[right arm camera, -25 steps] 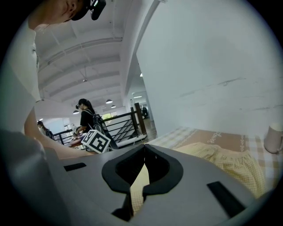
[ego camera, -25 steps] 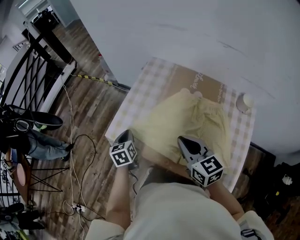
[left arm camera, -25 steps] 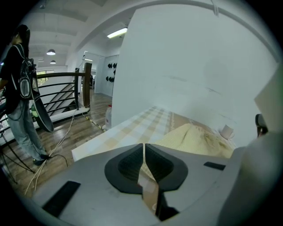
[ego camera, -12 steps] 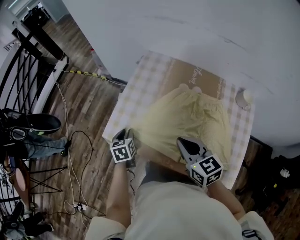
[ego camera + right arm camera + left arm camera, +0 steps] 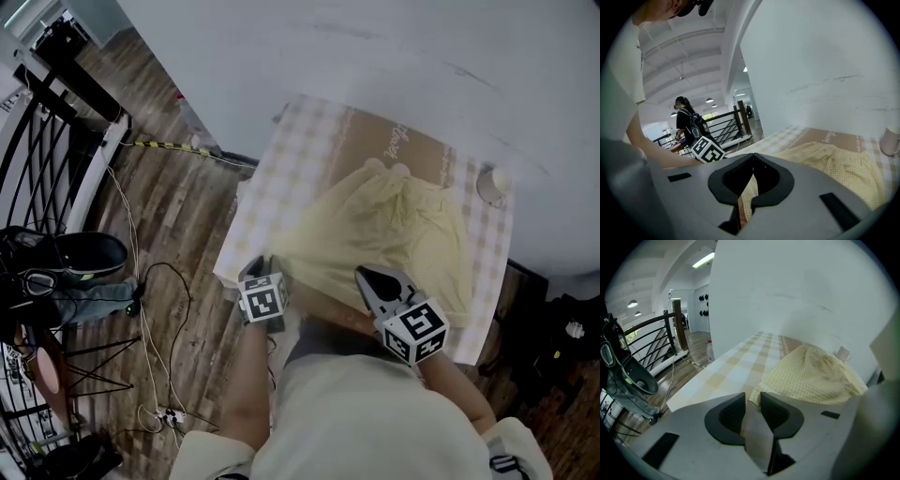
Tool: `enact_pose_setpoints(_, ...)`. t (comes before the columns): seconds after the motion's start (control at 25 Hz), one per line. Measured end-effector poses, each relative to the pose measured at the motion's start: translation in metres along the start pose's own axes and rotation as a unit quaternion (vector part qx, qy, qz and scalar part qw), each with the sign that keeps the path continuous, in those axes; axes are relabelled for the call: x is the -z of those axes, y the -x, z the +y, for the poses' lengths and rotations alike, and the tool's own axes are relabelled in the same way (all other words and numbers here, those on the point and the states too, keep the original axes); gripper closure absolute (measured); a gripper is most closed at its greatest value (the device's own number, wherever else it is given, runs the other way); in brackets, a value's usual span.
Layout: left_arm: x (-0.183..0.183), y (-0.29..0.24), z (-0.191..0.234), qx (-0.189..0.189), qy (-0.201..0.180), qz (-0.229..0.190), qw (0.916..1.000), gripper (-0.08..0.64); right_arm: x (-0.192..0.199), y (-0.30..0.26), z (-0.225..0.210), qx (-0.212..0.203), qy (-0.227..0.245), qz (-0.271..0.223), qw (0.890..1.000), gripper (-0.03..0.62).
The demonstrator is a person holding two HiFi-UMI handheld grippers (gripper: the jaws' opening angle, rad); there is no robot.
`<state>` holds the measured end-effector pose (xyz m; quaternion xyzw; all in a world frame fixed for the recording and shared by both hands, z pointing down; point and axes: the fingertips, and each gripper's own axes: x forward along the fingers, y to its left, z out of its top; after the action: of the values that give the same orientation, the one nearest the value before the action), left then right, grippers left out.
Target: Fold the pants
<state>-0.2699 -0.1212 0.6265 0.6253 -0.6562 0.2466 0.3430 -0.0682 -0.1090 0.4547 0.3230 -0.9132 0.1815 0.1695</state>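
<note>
The pale yellow checked pants (image 5: 394, 234) lie bunched on the checked tablecloth (image 5: 291, 159). My left gripper (image 5: 255, 269) is at the table's near left edge. Its jaws have just been opening and now stand apart (image 5: 752, 397). The near corner of the pants (image 5: 811, 378) lies just past the tips, with nothing pressed between them. My right gripper (image 5: 367, 275) sits at the near edge of the pants. In the right gripper view its jaws (image 5: 753, 157) are closed, yellow fabric shows in the slot between them, and the pants (image 5: 834, 164) spread out beyond.
A brown cardboard sheet (image 5: 403, 150) lies under the far end of the pants. A white cup (image 5: 492, 183) stands at the table's far right, against the white wall. Cables (image 5: 141, 272) and a black railing (image 5: 56, 141) are on the wooden floor to the left.
The left gripper has sunk to the table's near left edge and its jaws have gone from closed to apart. The pants have bunched slightly toward the far side. The right gripper shifted a little.
</note>
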Motion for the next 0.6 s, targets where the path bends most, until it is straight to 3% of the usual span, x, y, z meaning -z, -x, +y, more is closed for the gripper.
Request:
enact_pose_setpoints(0.2,-0.0022,-0.0003,-0.0122,-0.012,-0.046,-0.004,0.9989,0.511,0.0024,-0.0024,0.0067,0.008,-0.004,0.0,1.0,0.592)
enact_pose_setpoints(0.4,-0.0019,-0.0005,-0.0054,0.002,0.019,0.0,0.9998,0.483,-0.0006,-0.0051,0.0075,0.016,-0.006,-0.002,1.0,0.592)
enact_pose_setpoints(0.6,-0.0003,-0.0021,-0.006,0.017,0.014,0.012,0.9997,0.482,-0.0024,-0.0107,0.0106,0.023,-0.014,-0.005,1.0,0.592)
